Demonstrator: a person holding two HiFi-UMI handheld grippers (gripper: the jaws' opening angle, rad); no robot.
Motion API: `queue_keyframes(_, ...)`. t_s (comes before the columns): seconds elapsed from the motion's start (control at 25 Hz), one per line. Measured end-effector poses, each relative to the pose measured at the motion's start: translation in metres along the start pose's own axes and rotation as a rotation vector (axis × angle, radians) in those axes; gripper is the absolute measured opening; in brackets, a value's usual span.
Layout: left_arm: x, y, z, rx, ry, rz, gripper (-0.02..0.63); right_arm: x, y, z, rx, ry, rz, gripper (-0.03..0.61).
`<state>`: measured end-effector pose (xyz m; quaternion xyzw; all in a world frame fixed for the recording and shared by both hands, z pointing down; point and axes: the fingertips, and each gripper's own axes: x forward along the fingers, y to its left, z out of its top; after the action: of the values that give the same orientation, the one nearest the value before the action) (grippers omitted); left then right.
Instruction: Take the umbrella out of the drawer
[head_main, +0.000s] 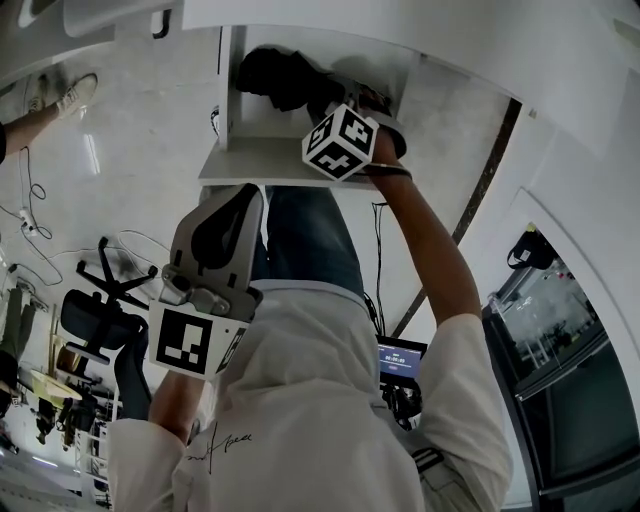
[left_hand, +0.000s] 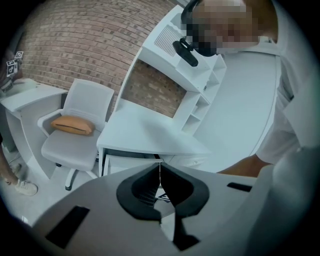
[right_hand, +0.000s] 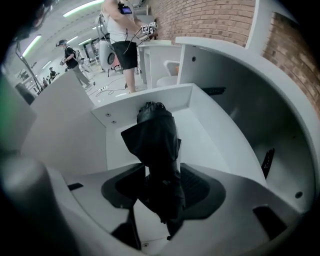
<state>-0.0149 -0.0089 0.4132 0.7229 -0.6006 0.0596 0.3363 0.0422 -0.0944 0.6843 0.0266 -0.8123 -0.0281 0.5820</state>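
Wht drawer (right_hand: 200, 132) w/ blk umbrella (right_hand: 156, 135).

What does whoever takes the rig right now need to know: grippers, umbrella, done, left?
Left gripper: shut, empty, held back near the body.
Right gripper: pointing down into the open drawer, jaws open on either side of the umbrella; no firm clamp visible.
Umbrella: black, folded, inside the drawer.
Done: drawer open, right gripper placed around the umbrella.
Left: close on the umbrella and lift it out.
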Motion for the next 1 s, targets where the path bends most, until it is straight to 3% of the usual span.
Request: queue_keyframes(1.0, 0.003, 0.014, -0.015, -0.047, 0.025, 0.006, 0.017, 0.054, 0.001, -0.011, -0.169, 0.121, 0.049, 0.259)
